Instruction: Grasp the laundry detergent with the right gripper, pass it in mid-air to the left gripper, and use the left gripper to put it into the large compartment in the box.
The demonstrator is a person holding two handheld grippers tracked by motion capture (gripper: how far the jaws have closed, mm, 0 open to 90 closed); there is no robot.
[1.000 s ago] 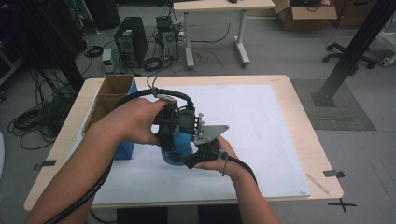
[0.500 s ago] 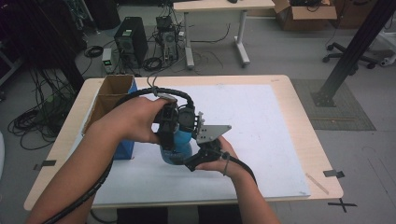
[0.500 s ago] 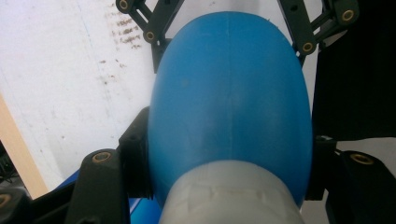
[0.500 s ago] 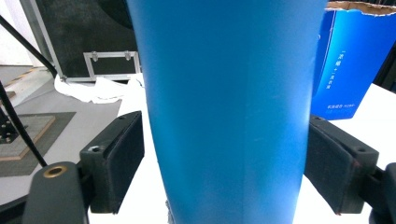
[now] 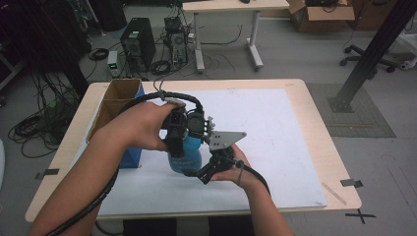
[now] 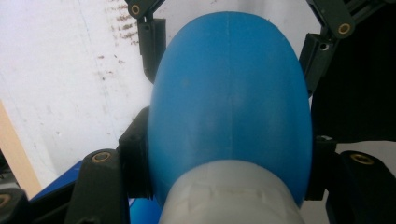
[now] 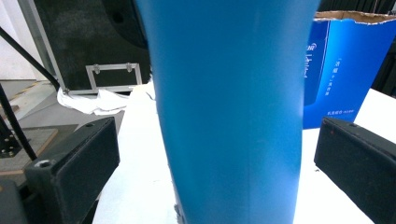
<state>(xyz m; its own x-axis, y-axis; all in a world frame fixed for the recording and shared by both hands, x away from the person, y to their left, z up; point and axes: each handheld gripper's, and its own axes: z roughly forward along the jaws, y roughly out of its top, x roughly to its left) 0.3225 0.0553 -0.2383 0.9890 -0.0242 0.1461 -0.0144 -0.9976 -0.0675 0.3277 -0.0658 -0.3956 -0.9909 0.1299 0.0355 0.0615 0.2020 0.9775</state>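
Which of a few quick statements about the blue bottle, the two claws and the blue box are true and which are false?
1. The left claw is clamped on the blue bottle. True.
2. The right claw squeezes the bottle. False: its jaws have just been opening and stand apart from the bottle's sides.
3. The bottle is red. False: it is blue with a pale cap.
4. A blue box stands open on the table. True.
5. The box lies on the floor. False: it is on the table.
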